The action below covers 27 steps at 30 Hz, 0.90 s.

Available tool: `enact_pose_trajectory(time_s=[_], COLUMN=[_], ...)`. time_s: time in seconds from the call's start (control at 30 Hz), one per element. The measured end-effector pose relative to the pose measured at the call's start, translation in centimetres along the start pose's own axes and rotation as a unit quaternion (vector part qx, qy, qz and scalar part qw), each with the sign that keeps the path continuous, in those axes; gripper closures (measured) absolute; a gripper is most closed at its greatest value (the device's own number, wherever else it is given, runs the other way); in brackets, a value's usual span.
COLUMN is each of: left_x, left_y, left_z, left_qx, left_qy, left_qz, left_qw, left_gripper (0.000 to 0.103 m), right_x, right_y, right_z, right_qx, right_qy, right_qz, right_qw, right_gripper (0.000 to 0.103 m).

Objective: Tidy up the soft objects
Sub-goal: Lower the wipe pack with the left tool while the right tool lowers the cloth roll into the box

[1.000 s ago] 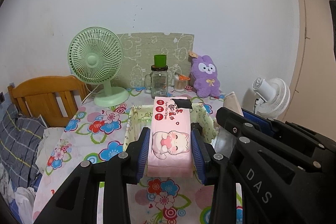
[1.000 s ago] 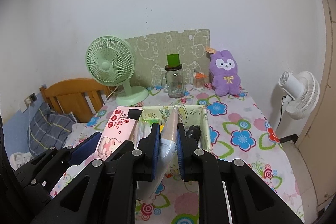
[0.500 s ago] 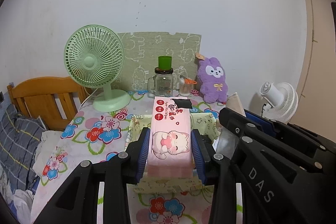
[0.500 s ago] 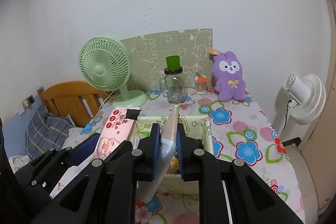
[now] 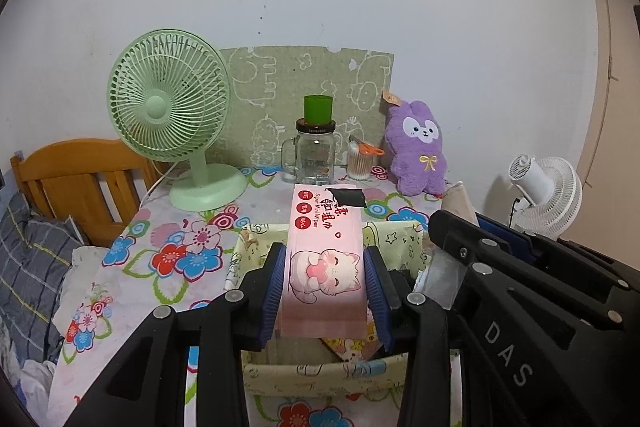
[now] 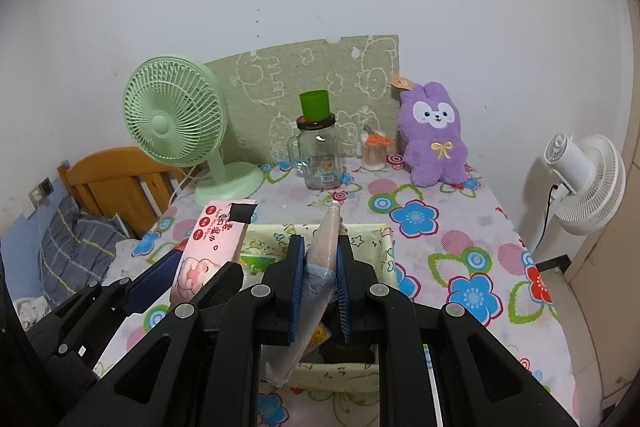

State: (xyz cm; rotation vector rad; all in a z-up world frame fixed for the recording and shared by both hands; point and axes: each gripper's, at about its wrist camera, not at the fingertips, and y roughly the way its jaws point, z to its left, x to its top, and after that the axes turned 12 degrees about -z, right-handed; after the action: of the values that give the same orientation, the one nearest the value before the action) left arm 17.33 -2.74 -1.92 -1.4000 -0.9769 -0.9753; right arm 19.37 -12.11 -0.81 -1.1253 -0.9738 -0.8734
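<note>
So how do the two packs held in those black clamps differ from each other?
The pink wipes pack is broad, opaque and printed with a cartoon cat; the clear pouch is thin, see-through and beige inside. The left gripper holds the pack flat, face up; the right gripper holds the pouch on edge. Both are above the fabric basket.

Far ahead of the claw, a green fan [image 5: 170, 115] stands at the left on the flowered tablecloth [image 5: 168, 247]. A glass jar [image 5: 314, 155] with a green cup [image 5: 317, 109] on top stands ahead. A white fan [image 6: 586, 183] stands off to the right.
</note>
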Motion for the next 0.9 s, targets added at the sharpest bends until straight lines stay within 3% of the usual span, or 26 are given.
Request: enact_pose_trajectory(time_s=[0.27, 0.63, 0.7, 0.77, 0.83, 0.9], left_x=[-0.2, -2.1, -2.5, -2.7, -2.7, -2.7], left_y=[2.3, 6.0, 6.5, 6.6, 6.4, 6.2], left_z=[-0.7, -0.9, -0.9, -0.8, -0.7, -0.7], left_qx=[-0.008, -0.011, -0.008, -0.006, -0.003, -0.005], left_qy=[-0.001, -0.009, -0.008, -0.006, -0.003, 0.0], left_qz=[0.007, 0.052, 0.06, 0.064, 0.061, 0.057], left_qw=[0.9999, 0.9985, 0.9981, 0.9979, 0.9981, 0.9983], left_gripper=[0.063, 0.062, 0.056, 0.035, 0.025, 0.021], right_x=[0.0, -1.7, -2.0, -2.3, -2.5, -2.5], right_y=[1.5, 4.9, 5.5, 6.1, 6.5, 6.6], right_z=[-1.1, -2.6, -2.7, -2.8, -2.7, -2.5], right_qx=[-0.01, -0.007, -0.007, -0.006, -0.004, -0.001], right_qy=[0.002, 0.018, 0.02, 0.022, 0.021, 0.018], right_qz=[0.004, 0.037, 0.044, 0.05, 0.052, 0.051], right_qw=[1.0, 0.999, 0.999, 0.998, 0.998, 0.999], right_gripper=[0.085, 0.085, 0.085, 0.085, 0.085, 0.085])
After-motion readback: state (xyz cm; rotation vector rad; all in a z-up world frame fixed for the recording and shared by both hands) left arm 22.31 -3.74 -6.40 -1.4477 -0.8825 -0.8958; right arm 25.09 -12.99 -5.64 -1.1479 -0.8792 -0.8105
